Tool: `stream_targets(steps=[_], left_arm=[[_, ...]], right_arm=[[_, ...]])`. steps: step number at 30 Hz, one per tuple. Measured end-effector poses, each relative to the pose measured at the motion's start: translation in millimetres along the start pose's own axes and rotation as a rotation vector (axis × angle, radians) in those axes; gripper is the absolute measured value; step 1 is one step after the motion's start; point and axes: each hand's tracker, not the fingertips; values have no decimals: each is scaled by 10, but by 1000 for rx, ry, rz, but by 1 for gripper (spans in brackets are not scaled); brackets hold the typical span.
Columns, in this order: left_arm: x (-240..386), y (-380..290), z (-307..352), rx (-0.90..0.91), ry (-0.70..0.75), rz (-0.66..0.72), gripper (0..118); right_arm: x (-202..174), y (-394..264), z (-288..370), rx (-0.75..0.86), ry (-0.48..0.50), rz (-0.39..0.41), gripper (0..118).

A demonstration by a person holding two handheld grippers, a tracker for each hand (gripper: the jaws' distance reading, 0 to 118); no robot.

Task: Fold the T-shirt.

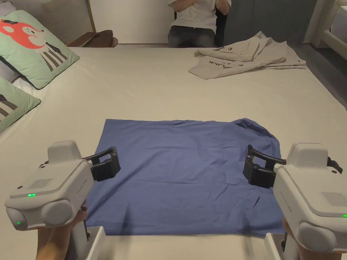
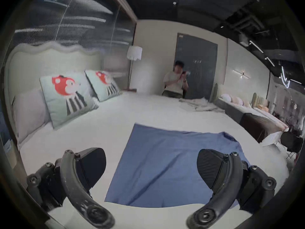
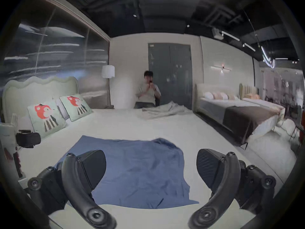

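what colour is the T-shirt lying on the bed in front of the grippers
The T-shirt is plain blue with no visible print, seen best in the head view.

one blue t-shirt (image 1: 183, 172) lies near on the bed (image 1: 142, 88). one grey garment (image 1: 247, 56) sits far right. two fox-print cushions, one far left (image 1: 32, 44) and one nearer left (image 1: 12, 105). two grippers: one left (image 1: 105, 164), one right (image 1: 259, 169). one person (image 1: 196, 20) sits beyond the far edge. one floor lamp (image 3: 108, 71) stands far left.

Dim even indoor light, soft shadows, gripper views fisheye-warped, dark vignetted edges, slightly blurred.
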Motion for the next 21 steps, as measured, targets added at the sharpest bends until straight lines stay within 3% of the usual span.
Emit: stream_targets(steps=[4, 7, 9, 10, 11, 12, 18, 21], left_arm=[[159, -51, 51, 65, -5, -31, 109], [212, -117, 88, 113, -21, -28, 103], [249, -168, 122, 146, -35, -36, 58], [260, -188, 101, 150, -29, -52, 26], [283, -205, 91, 152, -19, -66, 1], [293, -216, 72, 144, -12, -75, 0], [344, -189, 111, 123, -55, -105, 0], [256, -168, 76, 18, -25, -97, 0]], right_arm=[[-95, -7, 17, 27, -18, 35, 105], [-140, -21, 33, 44, -32, 55, 81], [-147, -33, 32, 46, -34, 56, 54], [-147, -36, 31, 48, -33, 54, 39], [-162, -46, 30, 51, -42, 55, 17], [-171, -55, 28, 57, -56, 64, 1], [-158, -84, 34, 67, -72, 71, 0], [-144, -79, 38, 61, -68, 62, 0]])
